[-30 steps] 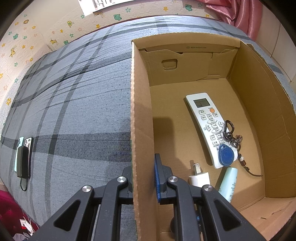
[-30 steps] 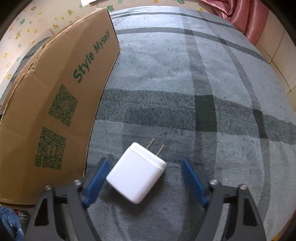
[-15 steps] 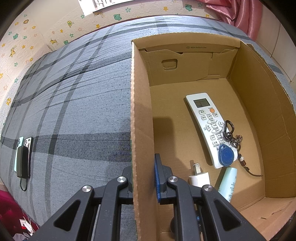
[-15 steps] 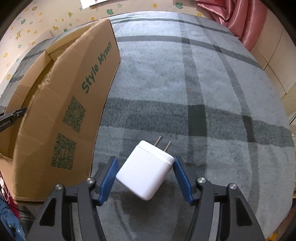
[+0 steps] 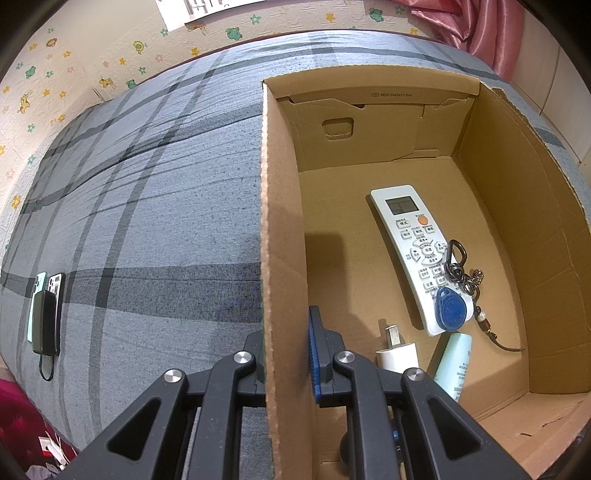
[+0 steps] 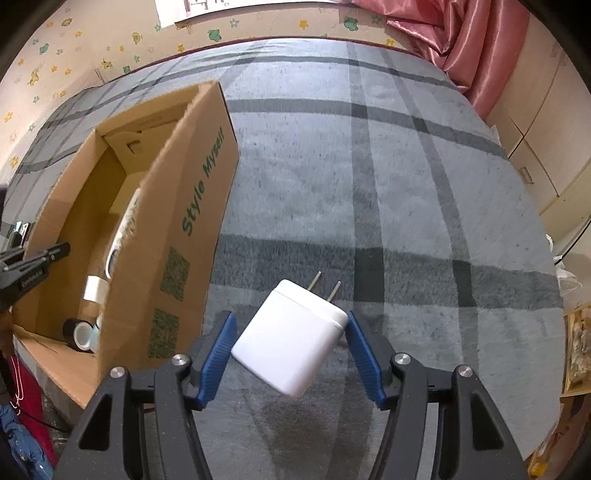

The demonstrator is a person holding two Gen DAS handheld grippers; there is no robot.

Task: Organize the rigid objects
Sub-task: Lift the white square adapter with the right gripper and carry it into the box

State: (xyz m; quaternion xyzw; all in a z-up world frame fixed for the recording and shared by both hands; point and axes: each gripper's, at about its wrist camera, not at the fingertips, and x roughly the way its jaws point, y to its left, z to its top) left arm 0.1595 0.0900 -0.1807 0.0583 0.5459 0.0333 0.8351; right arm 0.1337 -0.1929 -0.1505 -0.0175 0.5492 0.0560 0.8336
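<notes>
My right gripper [image 6: 288, 345] is shut on a white wall charger [image 6: 290, 338] with two prongs and holds it above the grey plaid bed, right of the cardboard box [image 6: 192, 221]. My left gripper [image 5: 286, 354] is shut on the box's left wall [image 5: 282, 258]; one finger is outside, one inside. In the box lie a white remote [image 5: 417, 247], a blue key fob with keyring [image 5: 450, 302], a small white charger [image 5: 397, 352] and a pale green tube [image 5: 452, 363].
Two phones and a black power bank [image 5: 46, 314] lie at the bed's left edge. A black tape roll [image 6: 77, 332] sits in the box's near corner. A pink curtain [image 6: 443, 33] hangs at the far right. Cabinets [image 6: 546, 140] stand on the right.
My right gripper closed on the white charger and lifted it off the bed, so more of the box's inside shows. My left gripper has not moved.
</notes>
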